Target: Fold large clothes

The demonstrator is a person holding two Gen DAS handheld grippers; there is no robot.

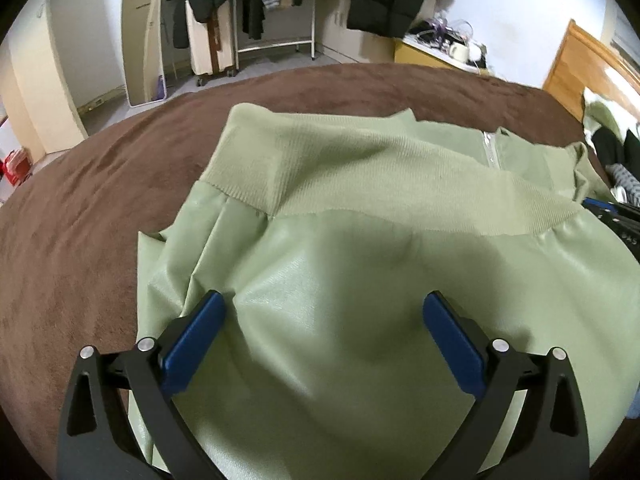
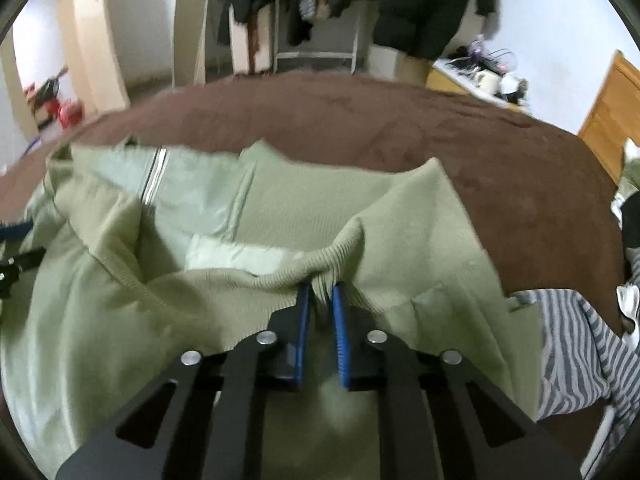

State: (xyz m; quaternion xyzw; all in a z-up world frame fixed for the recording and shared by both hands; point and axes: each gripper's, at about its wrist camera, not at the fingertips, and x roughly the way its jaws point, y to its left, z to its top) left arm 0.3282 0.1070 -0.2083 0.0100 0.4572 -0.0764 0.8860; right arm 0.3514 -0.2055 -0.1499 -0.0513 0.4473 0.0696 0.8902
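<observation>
Left wrist view: the left gripper (image 1: 324, 312) has its fingers spread wide, empty, over the jacket's (image 1: 360, 280) smooth panel on the bed (image 1: 80, 200); the ribbed hem (image 1: 400, 204) lies ahead, running crosswise.

Right wrist view, blurred: the right gripper (image 2: 320, 300) seems pinched on bunched hem (image 2: 320, 268). No containers.

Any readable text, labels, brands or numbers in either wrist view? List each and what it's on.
None legible.
Pale markings on the black gripper part at the right edge of the left wrist view: too small and cut off to read.
Light green zip-front jacket: no visible label or print.
Cluttered yellow side table: too blurred.
</observation>
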